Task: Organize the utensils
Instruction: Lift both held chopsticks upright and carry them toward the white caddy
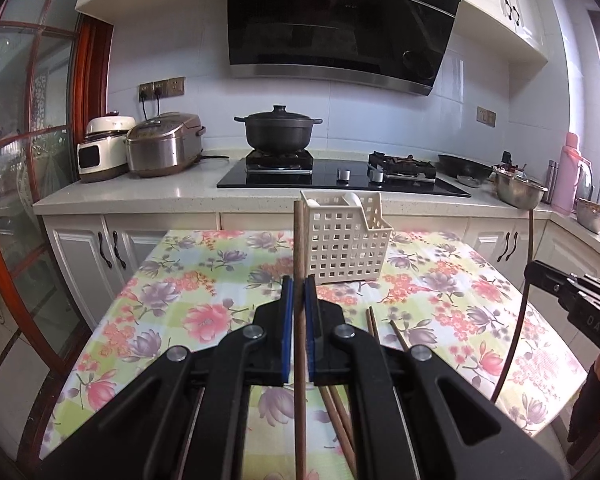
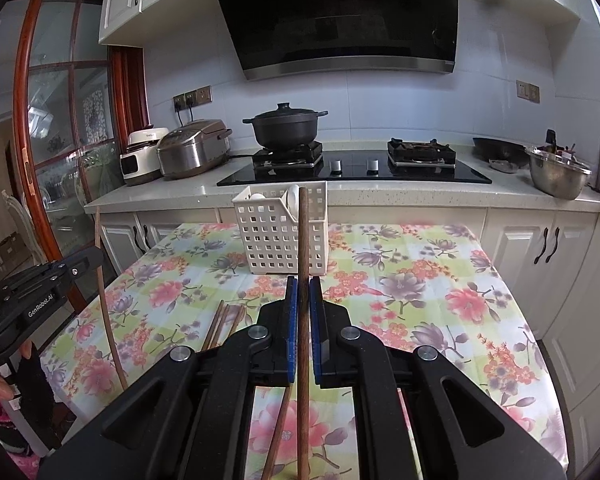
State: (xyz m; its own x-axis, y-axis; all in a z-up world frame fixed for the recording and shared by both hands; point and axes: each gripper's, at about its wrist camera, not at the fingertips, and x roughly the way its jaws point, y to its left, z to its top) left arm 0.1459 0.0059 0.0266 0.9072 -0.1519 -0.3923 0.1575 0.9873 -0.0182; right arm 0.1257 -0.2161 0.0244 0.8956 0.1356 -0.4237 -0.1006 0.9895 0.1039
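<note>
**One chopstick in each gripper, the basket still waiting**

In the left wrist view, start from the left side of the frame: there the flowered tabletop [image 1: 172,300] carries nothing of the task. In the lower centre your left gripper [image 1: 299,312] has its jaws clamped on a brown chopstick [image 1: 299,248], which stands nearly upright and reaches up to the rim of the white basket [image 1: 346,240]. The basket stands on the tabletop just right of centre, behind the chopstick tip. Below and right of the jaws, some loose chopsticks [image 1: 374,326] lie on the cloth, partly hidden by the gripper body. At the right edge of the frame you see your other gripper from the side, with a thin stick curved by the lens.

In the right wrist view, the loose chopsticks [image 2: 222,322] lie in the lower left part, well apart from the white basket [image 2: 280,228], which stands in the centre of the frame. Something white is already inside it, perhaps spoons, but I cannot tell for sure. Your right gripper [image 2: 303,316] has its jaws closed on a second chopstick [image 2: 303,240], upright in front of the basket.

By my judgement, the task is at an early or middle point: two chopsticks are lifted but not yet dropped in the basket, and several remain on the tabletop [image 2: 420,280] to collect after them.
</note>
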